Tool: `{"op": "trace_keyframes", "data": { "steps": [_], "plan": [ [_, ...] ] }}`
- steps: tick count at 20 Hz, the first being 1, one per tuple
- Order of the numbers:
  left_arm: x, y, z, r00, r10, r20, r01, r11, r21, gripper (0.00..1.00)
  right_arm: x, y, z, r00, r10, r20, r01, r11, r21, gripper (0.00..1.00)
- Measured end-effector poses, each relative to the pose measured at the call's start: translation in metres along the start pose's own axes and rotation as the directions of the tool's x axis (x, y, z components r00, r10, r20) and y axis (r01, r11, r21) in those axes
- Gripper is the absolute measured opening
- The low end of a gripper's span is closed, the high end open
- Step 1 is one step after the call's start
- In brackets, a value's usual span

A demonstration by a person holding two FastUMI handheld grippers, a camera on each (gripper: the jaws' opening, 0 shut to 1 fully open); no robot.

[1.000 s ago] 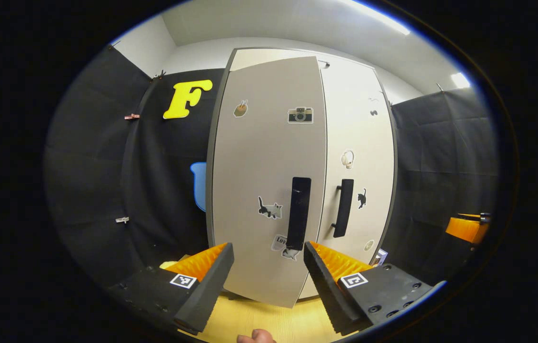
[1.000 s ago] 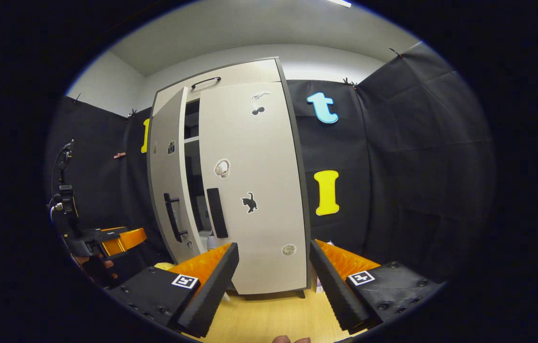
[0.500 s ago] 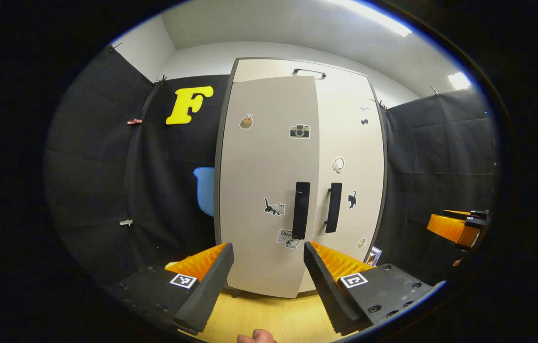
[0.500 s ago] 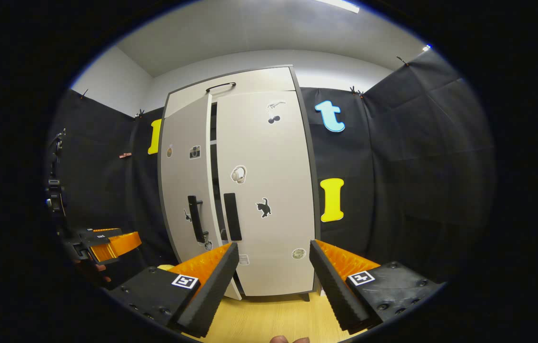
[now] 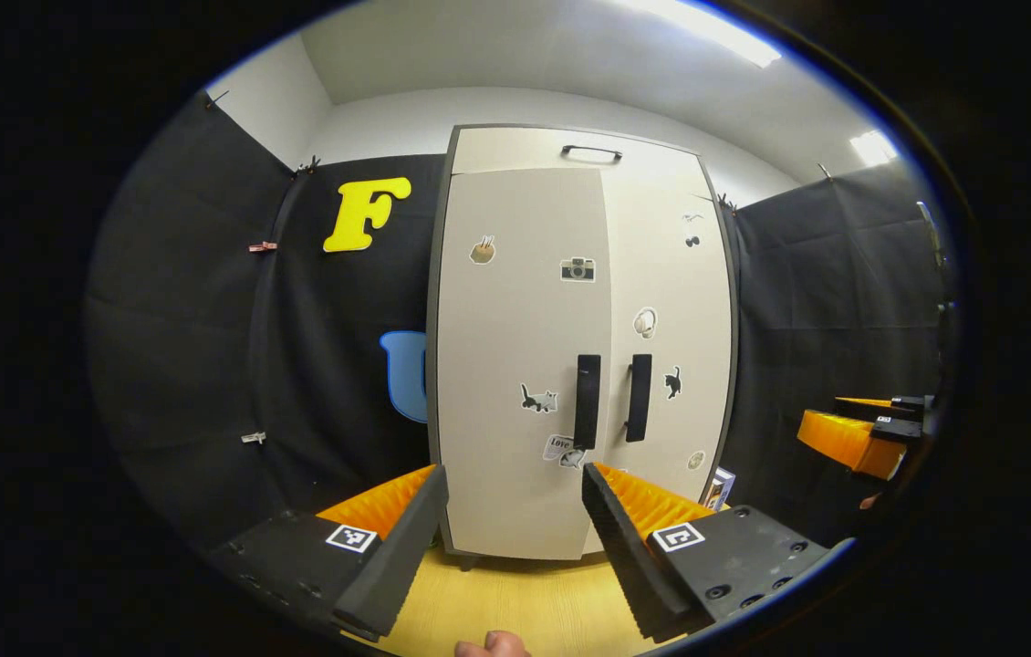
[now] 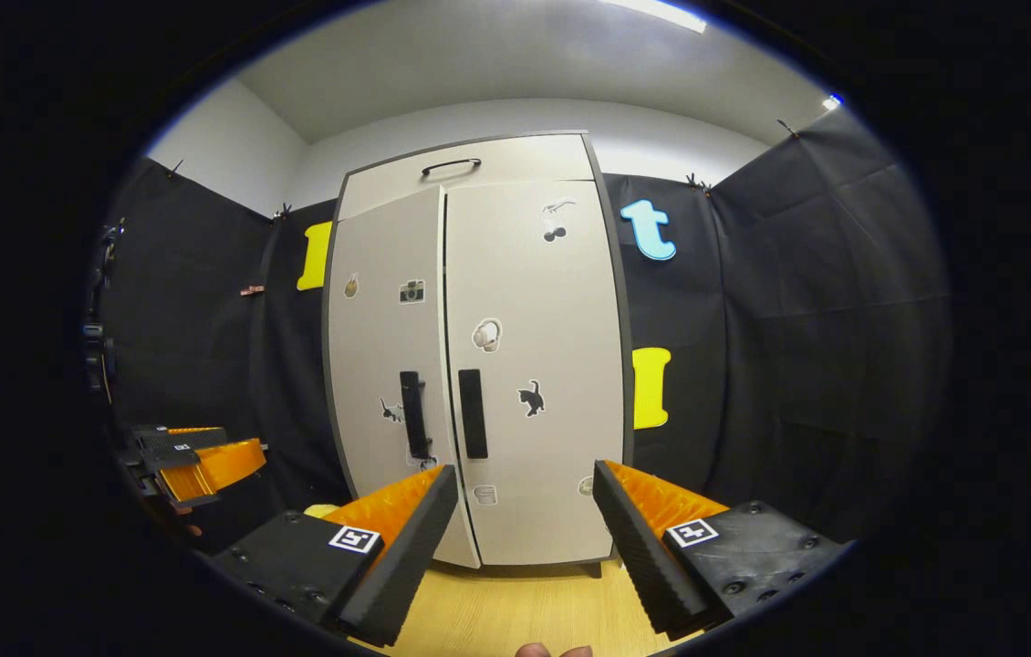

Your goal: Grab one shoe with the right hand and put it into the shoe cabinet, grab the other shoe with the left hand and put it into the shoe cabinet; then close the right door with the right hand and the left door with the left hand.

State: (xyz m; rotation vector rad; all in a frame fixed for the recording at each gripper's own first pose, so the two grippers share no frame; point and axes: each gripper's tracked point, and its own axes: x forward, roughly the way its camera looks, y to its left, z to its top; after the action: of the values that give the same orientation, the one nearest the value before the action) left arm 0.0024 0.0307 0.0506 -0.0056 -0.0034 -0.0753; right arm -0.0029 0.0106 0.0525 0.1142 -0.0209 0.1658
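The pale shoe cabinet (image 5: 515, 301) stands straight ahead with stickers on its front. Its left door (image 5: 515, 365) and right door (image 5: 671, 347) both lie shut, and their dark handles (image 5: 587, 401) hang side by side at the middle seam. The shut doors hide the inside. My left gripper (image 5: 513, 484) is open and empty, held back from the left door. My right gripper (image 6: 525, 474) is also open and empty, a short way in front of the right door (image 6: 538, 365). Each gripper also appears off to the side from the other: the right gripper (image 5: 853, 433) and the left gripper (image 6: 196, 456).
A light wooden surface (image 5: 515, 602) runs from the grippers to the cabinet's foot. A small box (image 5: 718, 488) leans by the cabinet's right base. Black cloth walls close in on both sides. A drawer handle (image 5: 590, 151) sits at the cabinet's top.
The left door has swung from ajar to shut against the right door. Both grippers have drawn back from the cabinet, which looks smaller now.
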Motion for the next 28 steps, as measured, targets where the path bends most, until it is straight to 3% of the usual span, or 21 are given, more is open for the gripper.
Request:
{"op": "trace_keyframes", "data": {
  "steps": [28],
  "plan": [
    [-0.0001,0.0016,-0.0033,1.0,0.009,-0.011,-0.009,1.0,0.005,0.94,-0.0034,0.0058,0.0044,1.0,0.0,-0.006,0.0,1.0,0.002,0.98]
  ]
}}
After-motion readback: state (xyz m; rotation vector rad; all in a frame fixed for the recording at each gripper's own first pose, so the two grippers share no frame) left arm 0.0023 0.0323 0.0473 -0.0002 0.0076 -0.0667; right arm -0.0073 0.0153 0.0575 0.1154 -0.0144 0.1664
